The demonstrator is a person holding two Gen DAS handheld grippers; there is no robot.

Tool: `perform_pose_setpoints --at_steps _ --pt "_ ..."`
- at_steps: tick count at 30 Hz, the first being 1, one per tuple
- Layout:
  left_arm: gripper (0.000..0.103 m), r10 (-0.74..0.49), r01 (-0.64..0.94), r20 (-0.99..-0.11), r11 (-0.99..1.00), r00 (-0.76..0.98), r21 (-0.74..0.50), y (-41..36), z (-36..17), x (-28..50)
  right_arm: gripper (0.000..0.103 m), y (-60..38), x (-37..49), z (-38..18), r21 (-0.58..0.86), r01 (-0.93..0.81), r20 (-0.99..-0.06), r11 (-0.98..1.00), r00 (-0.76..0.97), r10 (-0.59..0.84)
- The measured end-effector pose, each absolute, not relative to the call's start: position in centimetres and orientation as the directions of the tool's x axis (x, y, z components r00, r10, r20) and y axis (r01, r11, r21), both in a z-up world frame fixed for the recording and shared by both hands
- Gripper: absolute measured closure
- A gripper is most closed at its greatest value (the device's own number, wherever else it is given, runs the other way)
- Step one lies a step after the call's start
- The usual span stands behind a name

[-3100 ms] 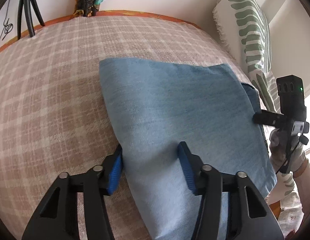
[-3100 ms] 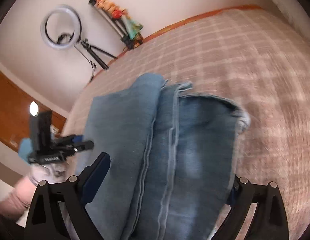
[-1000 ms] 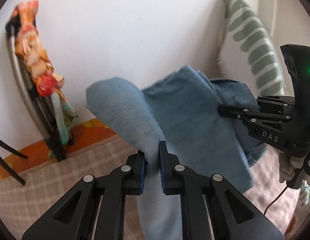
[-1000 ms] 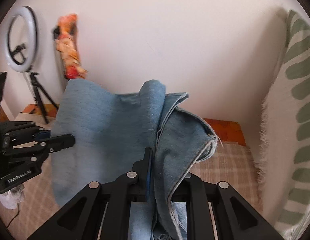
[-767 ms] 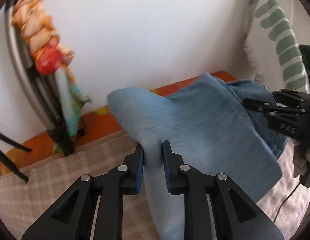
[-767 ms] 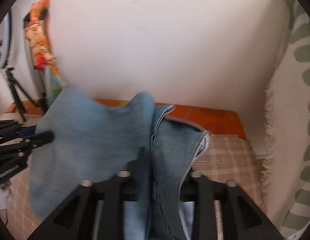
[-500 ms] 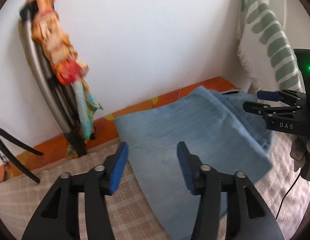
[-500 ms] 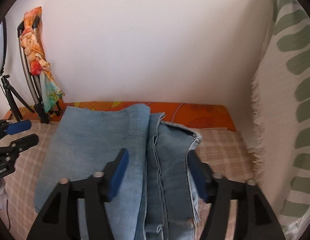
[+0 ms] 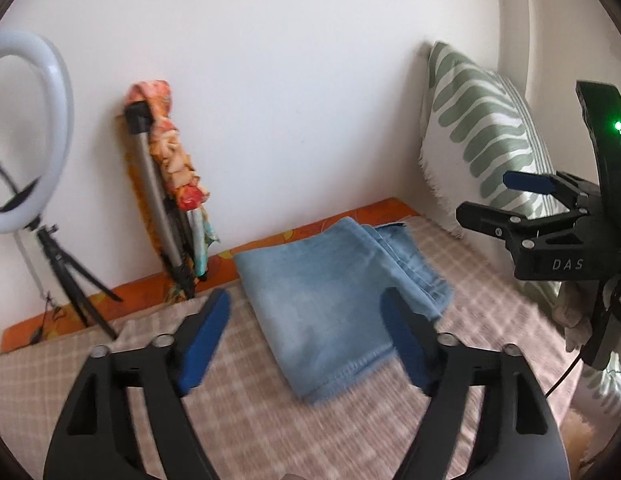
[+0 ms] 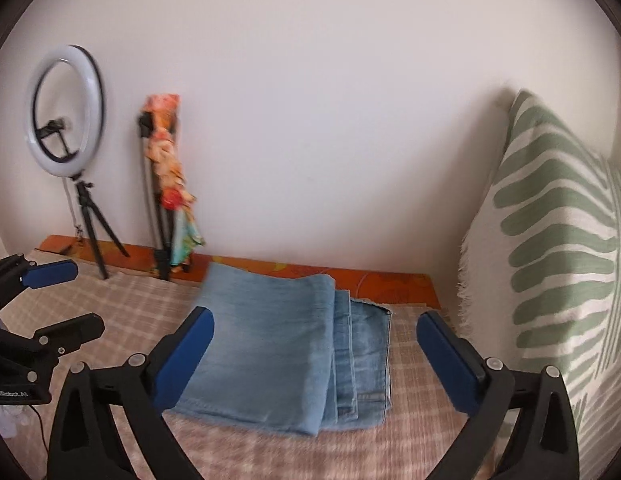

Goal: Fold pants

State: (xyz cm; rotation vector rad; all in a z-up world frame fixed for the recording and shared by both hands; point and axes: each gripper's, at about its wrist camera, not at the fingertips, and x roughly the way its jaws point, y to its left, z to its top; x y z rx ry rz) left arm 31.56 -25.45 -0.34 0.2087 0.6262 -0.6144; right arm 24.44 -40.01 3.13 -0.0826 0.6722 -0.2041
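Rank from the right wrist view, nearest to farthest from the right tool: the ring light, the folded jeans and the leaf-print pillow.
1. Folded jeans: on the checked bedspread, just ahead of the right tool, whose jaws are opening with nothing clamped.
2. Leaf-print pillow: upright at the right side, beside the right finger.
3. Ring light: on its tripod at the far left, by the wall.

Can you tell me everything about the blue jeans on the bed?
The jeans are light blue denim, folded into a flat, stacked rectangle. Stitched hems and seams show along the layered edges at the right. They lie on the checked bedspread, near the orange strip by the wall, with the green-striped pillow off to the right, not touching. Nothing grips them.
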Motion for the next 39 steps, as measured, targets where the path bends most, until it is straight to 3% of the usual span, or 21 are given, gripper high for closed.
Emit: perform_pose_setpoints --at_steps 18,39 --pt "0.020 -0.432 0.506 -0.587 0.862 0.685 -0.044 -15.3 -1.7 18.7 0.000 -30.2 10.8 -0.1 -0.131 0.173 -0.616 0.976 0.757 -0.216" --pt "0.018 -0.395 0.465 -0.591 0.885 0.703 -0.038 -13.1 -5.3 16.2 0.000 -31.0 6.7 -3.3 -0.082 0.303 -0.600 0.950 0.746 -0.290"
